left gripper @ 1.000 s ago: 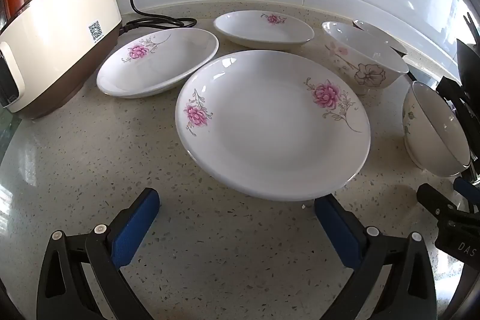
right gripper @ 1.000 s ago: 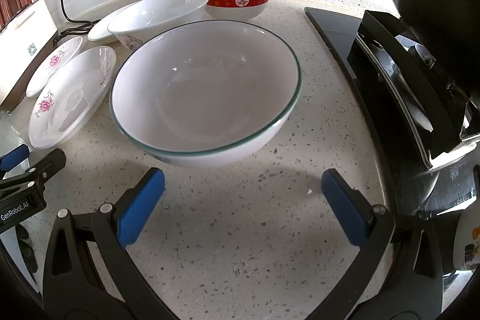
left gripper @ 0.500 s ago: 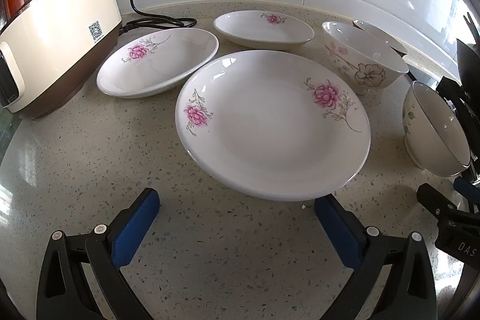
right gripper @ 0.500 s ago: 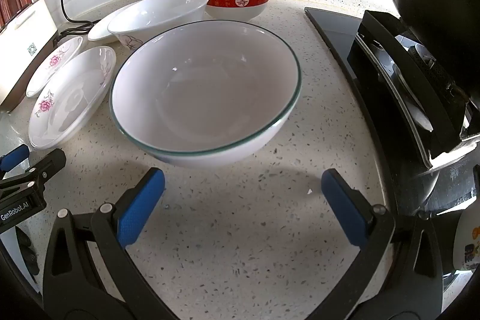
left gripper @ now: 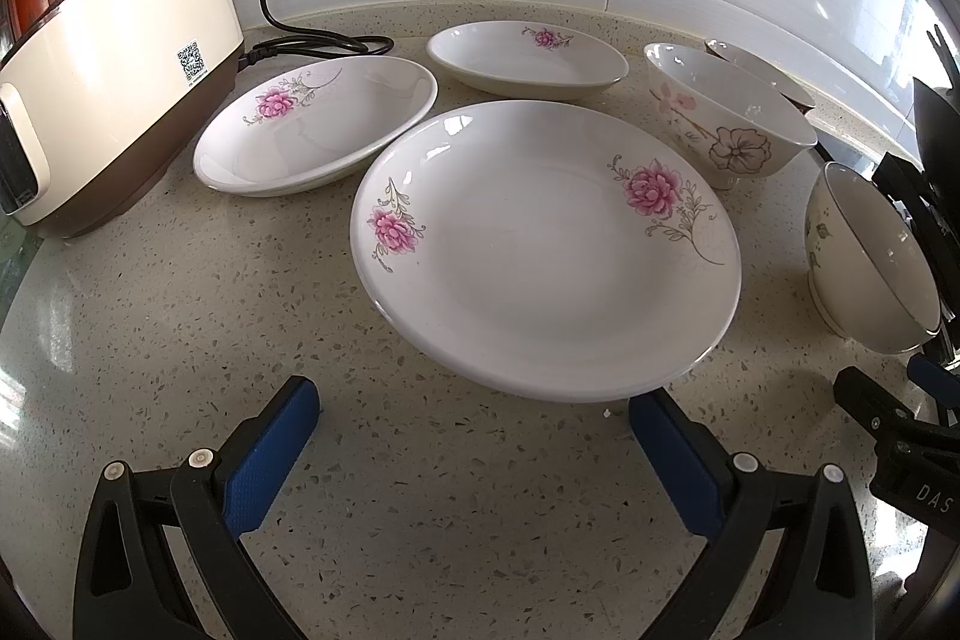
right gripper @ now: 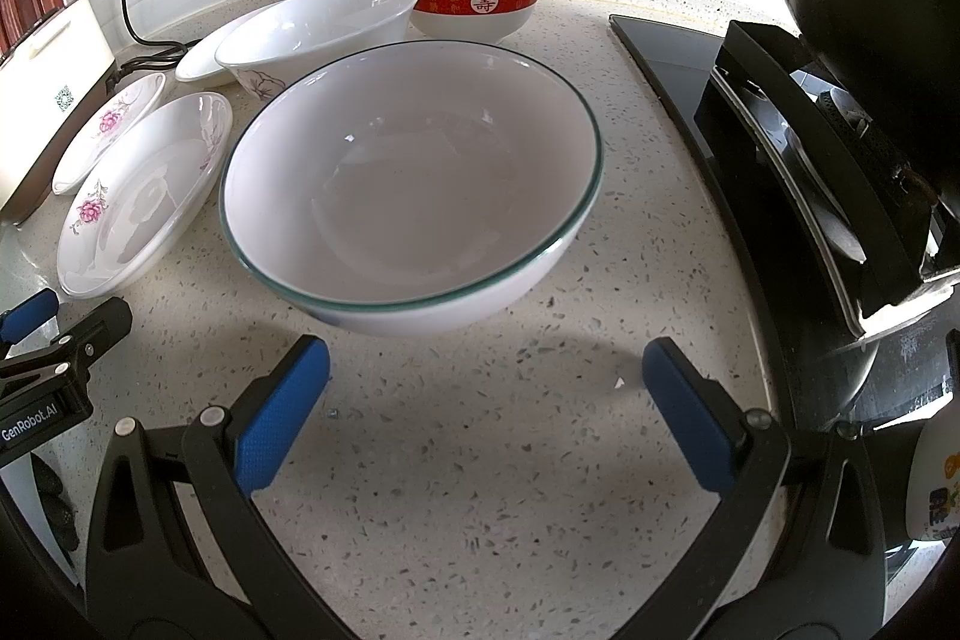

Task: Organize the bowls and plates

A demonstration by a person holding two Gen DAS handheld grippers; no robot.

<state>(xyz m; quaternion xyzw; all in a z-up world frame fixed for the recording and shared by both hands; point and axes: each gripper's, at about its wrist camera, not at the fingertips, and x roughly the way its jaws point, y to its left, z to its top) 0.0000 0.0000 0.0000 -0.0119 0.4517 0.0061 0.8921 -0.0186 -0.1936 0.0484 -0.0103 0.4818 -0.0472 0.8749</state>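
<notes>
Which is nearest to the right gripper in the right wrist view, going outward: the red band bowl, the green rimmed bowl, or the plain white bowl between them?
From the right gripper:
1. Green rimmed bowl, straight ahead, just beyond the fingertips.
2. Plain white bowl, behind it, to the left.
3. Red band bowl, farthest back, near the wall tiles.

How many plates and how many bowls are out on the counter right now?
Plates: 3, the large plate, the left plate and the rear plate, all with pink flowers.
Bowls: 3, the green-rimmed bowl, the floral bowl and the red-banded bowl.
Total: 6
</notes>
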